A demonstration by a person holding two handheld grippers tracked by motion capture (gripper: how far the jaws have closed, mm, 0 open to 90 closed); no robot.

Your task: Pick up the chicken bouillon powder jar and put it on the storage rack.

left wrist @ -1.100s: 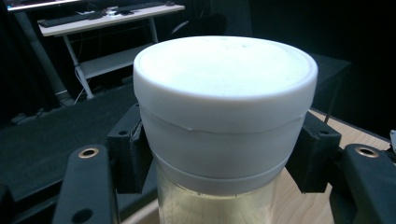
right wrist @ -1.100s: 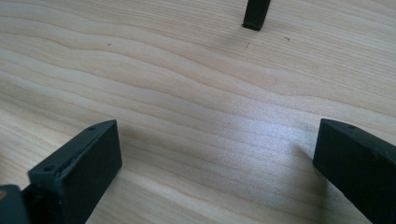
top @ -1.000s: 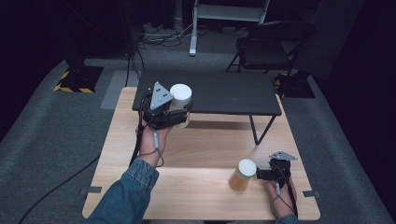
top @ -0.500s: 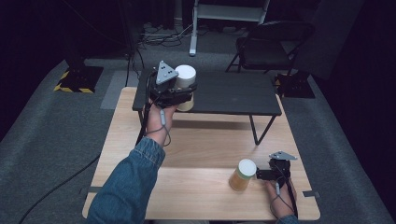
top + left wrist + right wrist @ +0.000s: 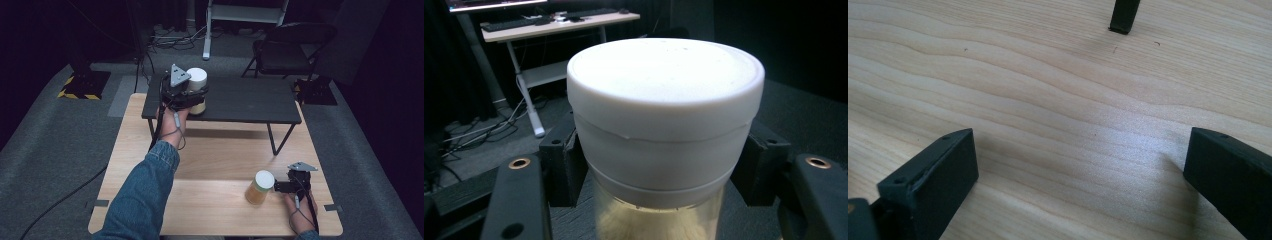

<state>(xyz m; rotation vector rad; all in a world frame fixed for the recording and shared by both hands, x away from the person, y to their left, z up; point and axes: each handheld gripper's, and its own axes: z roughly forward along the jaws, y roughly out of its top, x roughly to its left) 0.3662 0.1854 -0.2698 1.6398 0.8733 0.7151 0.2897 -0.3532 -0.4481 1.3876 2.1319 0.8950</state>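
Note:
My left gripper is over the left end of the black raised shelf, shut on a white-lidded jar with pale contents. In the left gripper view the jar stands upright between the black pads, which sit against its sides just under the lid. The jaws have just been opening slightly, with the jar still between them. The jar's base is at the shelf top; I cannot tell if it rests there. My right gripper lies open on the wooden table, beside a second white-lidded jar with amber contents. Nothing is between its jaws.
The shelf stands on thin black legs; one leg's foot is ahead of the right gripper. A folding chair and a white desk frame stand on the carpet beyond the table.
The left hand has carried the jar away from the person, onto the left end of the black shelf, and a little lower. The right hand and the amber jar have not moved.

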